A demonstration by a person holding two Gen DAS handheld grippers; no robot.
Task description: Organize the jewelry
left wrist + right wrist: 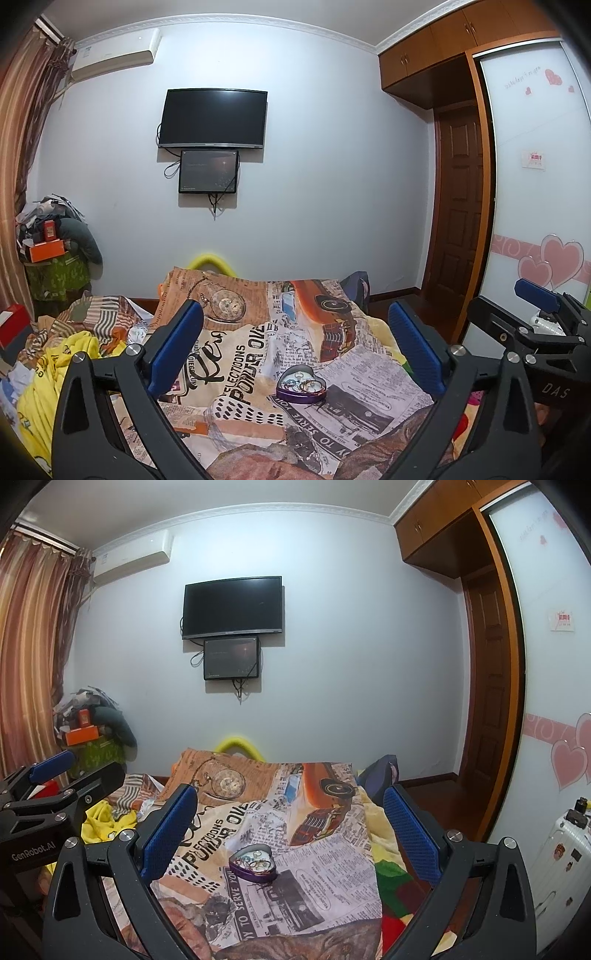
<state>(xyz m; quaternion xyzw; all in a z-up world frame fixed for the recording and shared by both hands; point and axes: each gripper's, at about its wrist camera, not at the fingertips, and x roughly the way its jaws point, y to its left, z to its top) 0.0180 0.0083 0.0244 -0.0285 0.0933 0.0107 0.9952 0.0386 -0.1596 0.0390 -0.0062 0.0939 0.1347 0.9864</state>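
A purple heart-shaped tin (301, 386) lies open on the newspaper-print bedspread (258, 343), with several rings and bracelets inside. It also shows in the right wrist view (253, 862). A thin chain (320, 405) trails on the cloth just in front of the tin. My left gripper (295, 317) is open and empty, held above the bed with the tin between and below its blue fingers. My right gripper (288, 797) is open and empty, also above the bed behind the tin. Each gripper shows at the edge of the other's view.
Crumpled yellow and striped clothes (55, 354) lie on the bed's left side. A cluttered stand with an orange box (46, 251) is at the far left. A wardrobe with heart decals (546, 236) and a white suitcase (561, 867) stand on the right.
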